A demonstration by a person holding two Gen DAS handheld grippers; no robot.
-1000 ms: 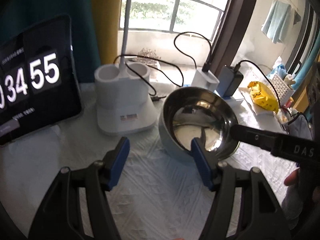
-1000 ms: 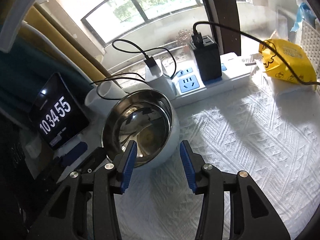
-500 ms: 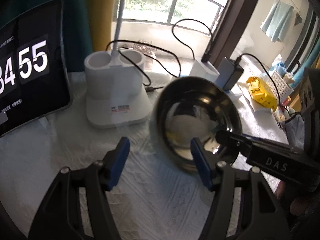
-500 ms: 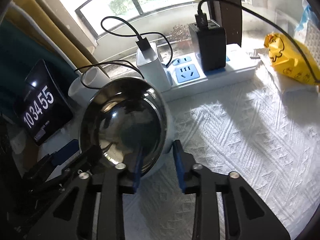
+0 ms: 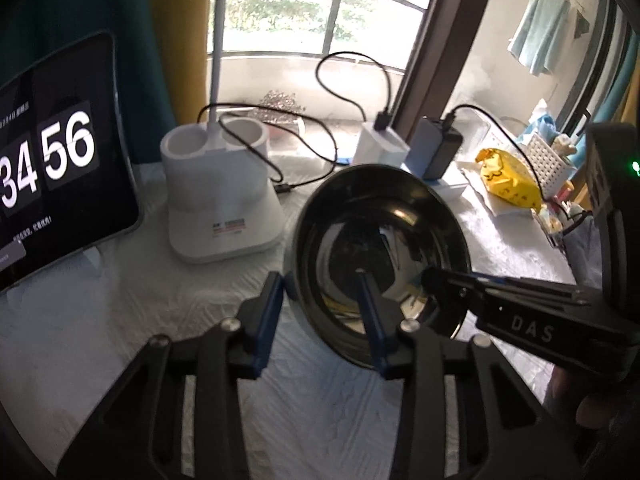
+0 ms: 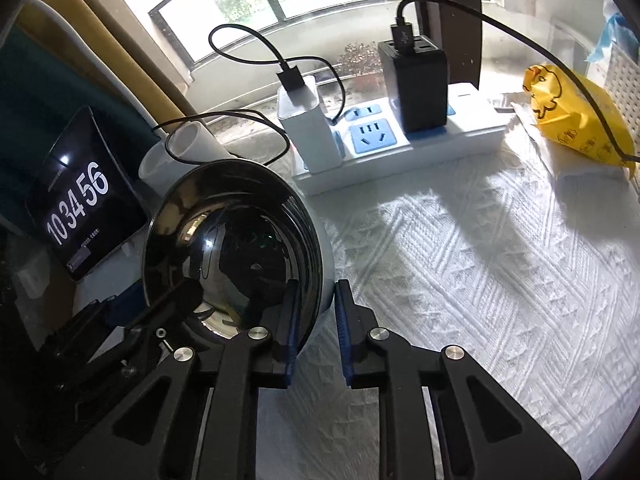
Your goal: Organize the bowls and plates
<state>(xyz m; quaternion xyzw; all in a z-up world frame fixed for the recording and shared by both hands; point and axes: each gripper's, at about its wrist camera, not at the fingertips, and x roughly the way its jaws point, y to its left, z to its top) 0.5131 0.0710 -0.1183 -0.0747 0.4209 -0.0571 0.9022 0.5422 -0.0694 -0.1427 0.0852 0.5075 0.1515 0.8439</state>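
- Far left, the tablet clock (image 5: pixel 52 160) has ticked from 55 to 56, so all of what follows happened inside about a second.
- The white lamp base (image 5: pixel 222 200) sits where it was on the white cloth (image 6: pixel 500 280); nothing on that side has been disturbed.
- Your left gripper (image 5: pixel 322 312) has narrowed compared with a second ago. Its jaws now straddle the near-left rim of the steel bowl (image 5: pixel 380 248), one blue pad outside the wall and one inside, but a gap shows and I can't see it pinching yet. Call it open around the rim, not gripping.
- The bowl itself is the big change: a second ago it sat flat on the cloth beside the lamp base; now it's tipped up toward your left camera and looks lifted off the cloth, though its underside is hidden.
- Your right gripper (image 6: pixel 316 332) did that work. It was wide apart a second ago; now its blue pads are clamped on the bowl (image 6: pixel 232 248) rim nearest you, one pad inside, one against the pale outer wall.
- Farther right, the power strip (image 6: pixel 440 140), the chargers and the yellow packet (image 6: pixel 576 120) are unmoved.
- For the task, I'd judge the bowl is picked and ready to carry to wherever the stack goes; no plates or other bowls are in view. A one-edge hold on a slick steel rim could swing, so a second hold from your left would steady it.
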